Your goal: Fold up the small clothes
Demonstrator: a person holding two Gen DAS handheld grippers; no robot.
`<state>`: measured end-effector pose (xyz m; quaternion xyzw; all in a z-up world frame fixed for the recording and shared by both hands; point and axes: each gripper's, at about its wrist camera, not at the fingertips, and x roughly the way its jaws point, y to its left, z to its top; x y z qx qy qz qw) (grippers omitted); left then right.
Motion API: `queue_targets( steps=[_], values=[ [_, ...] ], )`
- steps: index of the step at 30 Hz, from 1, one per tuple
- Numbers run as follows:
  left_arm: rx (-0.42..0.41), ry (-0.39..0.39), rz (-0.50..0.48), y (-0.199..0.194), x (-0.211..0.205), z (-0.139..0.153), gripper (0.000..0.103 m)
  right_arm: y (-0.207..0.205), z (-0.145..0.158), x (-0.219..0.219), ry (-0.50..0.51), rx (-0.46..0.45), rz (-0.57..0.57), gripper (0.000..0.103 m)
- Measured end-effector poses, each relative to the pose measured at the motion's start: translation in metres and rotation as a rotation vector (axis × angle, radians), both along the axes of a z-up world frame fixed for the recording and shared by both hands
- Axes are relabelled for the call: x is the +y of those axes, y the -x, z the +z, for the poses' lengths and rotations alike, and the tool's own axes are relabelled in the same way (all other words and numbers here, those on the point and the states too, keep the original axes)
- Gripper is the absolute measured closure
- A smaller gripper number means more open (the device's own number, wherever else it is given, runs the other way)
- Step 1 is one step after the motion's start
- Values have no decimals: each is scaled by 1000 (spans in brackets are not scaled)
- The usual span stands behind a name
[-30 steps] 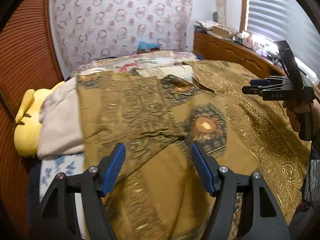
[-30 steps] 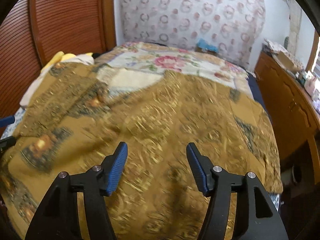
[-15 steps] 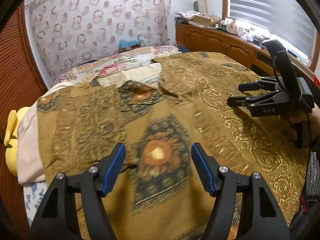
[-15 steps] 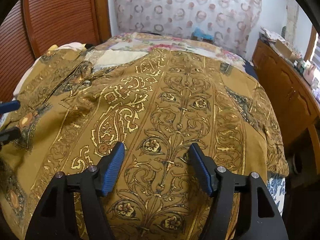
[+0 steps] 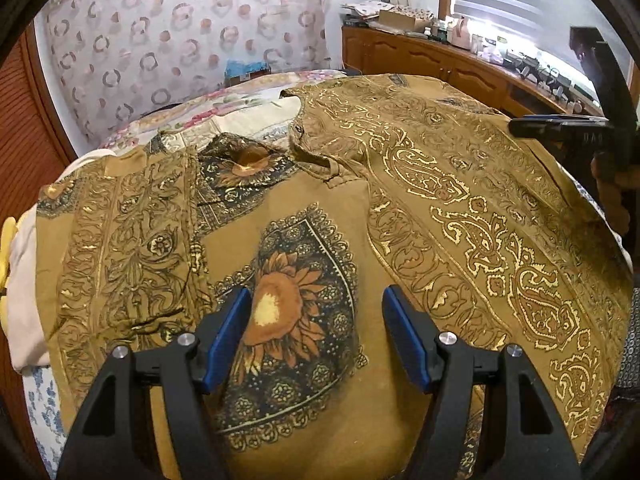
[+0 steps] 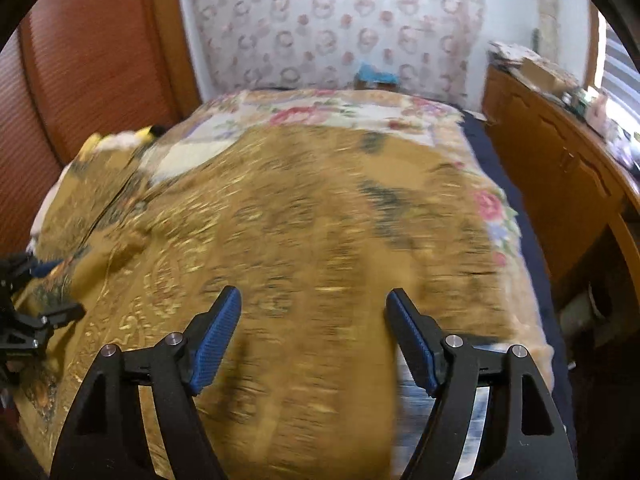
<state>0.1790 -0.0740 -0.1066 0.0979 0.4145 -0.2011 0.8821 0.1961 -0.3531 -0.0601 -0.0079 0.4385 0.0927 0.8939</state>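
Observation:
A mustard-brown printed garment [image 5: 400,208] with gold paisley and sunflower patches lies spread flat across the bed; in the right wrist view the same garment [image 6: 304,240] is motion-blurred. My left gripper [image 5: 316,312] hovers open above a sunflower patch [image 5: 284,312], nothing between its blue pads. My right gripper [image 6: 314,312] hangs over the garment's right part, its jaws opening, with nothing between them. The right gripper [image 5: 568,128] also shows at the right edge of the left wrist view, held by a hand. The left gripper [image 6: 28,316] shows at the left edge of the right wrist view.
A floral bedspread [image 6: 320,112] lies under the garment. Cream cloth [image 5: 24,288] and a yellow plush [image 5: 6,240] sit at the bed's left edge. A red-brown slatted wall [image 6: 88,64] stands left, a cluttered wooden cabinet [image 6: 560,152] right, a patterned curtain [image 5: 192,40] behind.
Both grippers have shifted sideways over the garment; the left now sits above the sunflower patch. The right gripper's fingers have spread wider and its view has moved toward the bed's right edge.

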Motion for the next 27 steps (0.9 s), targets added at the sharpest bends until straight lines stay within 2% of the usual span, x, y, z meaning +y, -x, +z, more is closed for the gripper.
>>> queue_targets(
  steps=[2, 4, 5, 8, 10, 19, 22, 23, 25, 26, 27],
  values=[
    [17, 21, -6, -2, 2, -2, 31, -1, 4, -21, -3, 2, -43, 26],
    [26, 17, -31, -2, -2, -3, 19, -2, 5, -45, -13, 12, -90, 26],
    [26, 9, -39, -1, -4, -4, 17, -2, 5, -53, -15, 18, -103, 26],
    [32, 7, -50, 0, -7, -4, 13, -7, -2, -73, -15, 47, -147, 26],
    [40, 3, -67, 0, -11, -4, 5, -10, -10, -84, -24, 74, -169, 26],
    [46, -5, -80, 0, -14, -4, 0, -18, -35, -109, -141, 162, -195, 32],
    [46, -7, -80, 0, -14, -4, 0, -19, -36, -115, -186, 169, -195, 39],
    [46, -7, -80, -1, -15, -5, 0, -18, -35, -115, -190, 166, -191, 45],
    [46, -7, -80, 0, -15, -5, 0, -16, -30, -111, -166, 162, -177, 53],
    [46, -7, -78, 0, -15, -4, 0, -17, -28, -107, -148, 159, -168, 61],
    [45, -7, -78, 0, -14, -4, 0, -17, -26, -104, -125, 156, -163, 62]
  ],
)
